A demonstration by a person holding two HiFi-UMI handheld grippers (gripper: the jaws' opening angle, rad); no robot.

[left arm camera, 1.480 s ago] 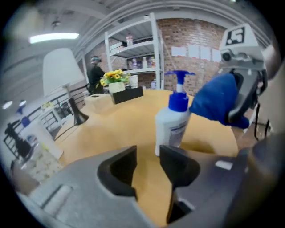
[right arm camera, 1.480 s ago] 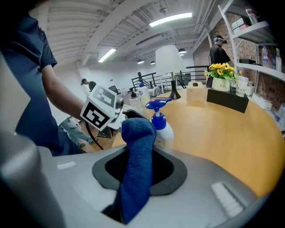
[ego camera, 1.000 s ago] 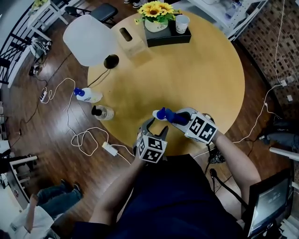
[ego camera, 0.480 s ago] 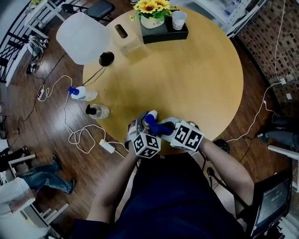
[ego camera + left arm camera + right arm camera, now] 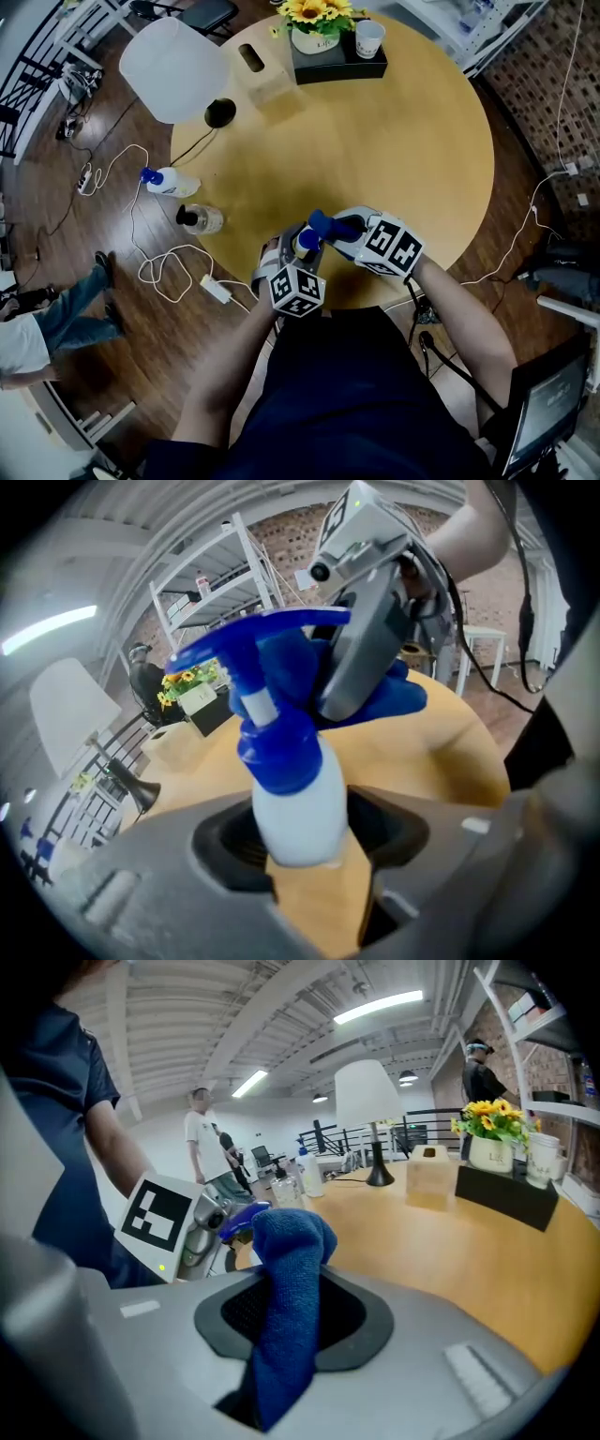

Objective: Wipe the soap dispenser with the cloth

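Observation:
The soap dispenser (image 5: 298,817) is a white bottle with a blue pump top (image 5: 307,236). My left gripper (image 5: 298,251) holds it by the body above the table's near edge. Its jaws have just been closing, with the bottle between them. My right gripper (image 5: 291,1321) is shut on a blue cloth (image 5: 286,1288) that sticks up out of the jaws. In the head view the right gripper (image 5: 345,232) comes in from the right. The cloth (image 5: 389,697) lies against the far side of the blue top.
A round wooden table (image 5: 403,150) carries a white lamp (image 5: 173,67), a tissue box (image 5: 258,70) and a black tray (image 5: 342,58) with sunflowers and a cup (image 5: 368,37) at its far side. Two bottles (image 5: 173,180), cables and a power strip (image 5: 217,289) lie on the floor at left.
The right gripper brought the cloth left against the dispenser's top, then drew a little back to the right. The left gripper has rolled with the bottle in it.

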